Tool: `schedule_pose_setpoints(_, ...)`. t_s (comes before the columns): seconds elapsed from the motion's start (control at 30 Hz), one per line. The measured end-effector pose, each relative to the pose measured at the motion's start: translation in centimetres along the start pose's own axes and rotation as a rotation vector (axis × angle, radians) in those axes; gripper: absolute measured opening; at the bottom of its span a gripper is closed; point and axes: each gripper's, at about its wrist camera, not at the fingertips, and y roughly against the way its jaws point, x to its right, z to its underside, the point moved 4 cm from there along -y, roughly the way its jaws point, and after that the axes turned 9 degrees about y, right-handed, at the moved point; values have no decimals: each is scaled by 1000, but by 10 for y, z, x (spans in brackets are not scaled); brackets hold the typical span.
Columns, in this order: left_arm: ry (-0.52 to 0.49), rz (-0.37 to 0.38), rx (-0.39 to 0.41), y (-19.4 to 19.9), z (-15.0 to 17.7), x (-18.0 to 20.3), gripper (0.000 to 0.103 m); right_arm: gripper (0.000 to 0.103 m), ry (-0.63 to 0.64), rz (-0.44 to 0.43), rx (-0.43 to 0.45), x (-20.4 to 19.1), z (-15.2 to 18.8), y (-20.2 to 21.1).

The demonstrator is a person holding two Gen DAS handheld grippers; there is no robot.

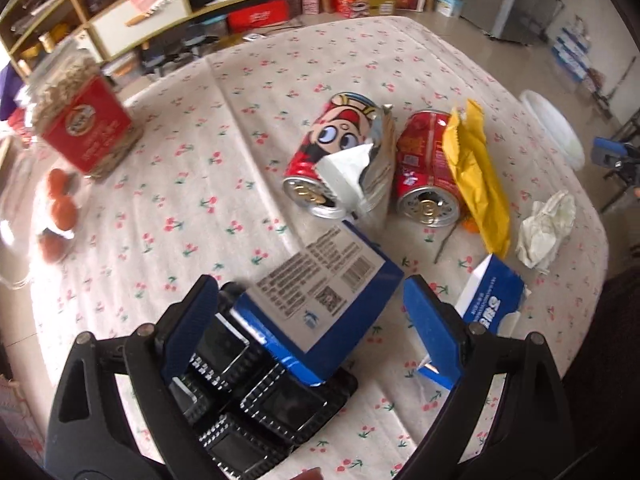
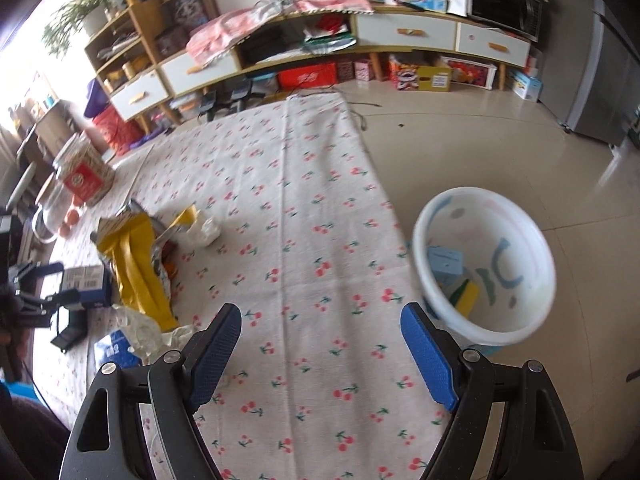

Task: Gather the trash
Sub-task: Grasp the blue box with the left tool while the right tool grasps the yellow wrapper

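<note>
My left gripper (image 1: 308, 320) has its blue pads spread wide, with a blue-and-white carton (image 1: 320, 296) lying between them; the pads do not appear to press on its sides, so I call it unheld. The carton shows a pale grey panel of small print, a barcode and a square code, framed by deep blue edges, and it rests tilted on a black plastic tray (image 1: 276, 400) of square pockets. Just to the right sits a second blue box (image 1: 494, 294) with white lettering (its top looks torn open).

Beyond the carton lie two red cans on their sides, ends toward me: the cartoon-face can (image 1: 332, 152) with a white tissue (image 1: 346, 172) across it, and the plain red can (image 1: 424, 168) beside a yellow wrapper (image 1: 478, 176). A crumpled white paper (image 1: 546, 228) sits further right. All of it lies on the cherry-print tablecloth (image 1: 200, 200).

My right gripper (image 2: 321, 354) is likewise wide open with nothing between its pads, hanging over bare cloth near the table's edge. Off that edge, on the floor, stands a white basin (image 2: 516, 332) already holding a pale blue box (image 2: 446, 262) and a yellow piece (image 2: 468, 298).
</note>
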Motion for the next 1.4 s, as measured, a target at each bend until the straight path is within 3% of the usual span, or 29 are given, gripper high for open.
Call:
schedule_pose_setpoints(0.1, -36, 24, -20, -3, 3, 6, 94, 84, 24, -11, -18, -10, 1, -7)
schedule_pose_setpoints(0.2, -94, -16, -41, -8, 8, 14, 92, 84, 46, -20, -32, -20, 2, -13)
schedule_pose_setpoints(0.27, -129, -49, -47, -9, 13, 19, 84, 84, 54, -22, -36, -25, 2, -15)
schedule_pose_setpoints(0.33, -137, -67, -47, -9, 17, 21, 77, 84, 61, -24, -39, -28, 2, -16)
schedule_pose_setpoints(0.57, -110, -74, -38, -4, 26, 25, 72, 84, 67, -25, -43, -36, 1, -19)
schedule_pose_setpoints(0.63, -79, -68, -19, 2, 26, 26, 67, 84, 70, -27, -38, -39, 0, -18)
schedule_pose_setpoints(0.83, 98, -24, 41, 28, 32, 16, 66, 84, 83, -46, -25, -56, -6, -19)
schedule_pose_setpoints(1.2, 282, -25, 169, 60, 37, -9, 66, 84, 161, -144, 7, -116, -29, -30)
schedule_pose_setpoints(1.4, 347, -39, 191, 62, 38, -21, 66, 84, 224, -195, -4, -152, -38, -48)
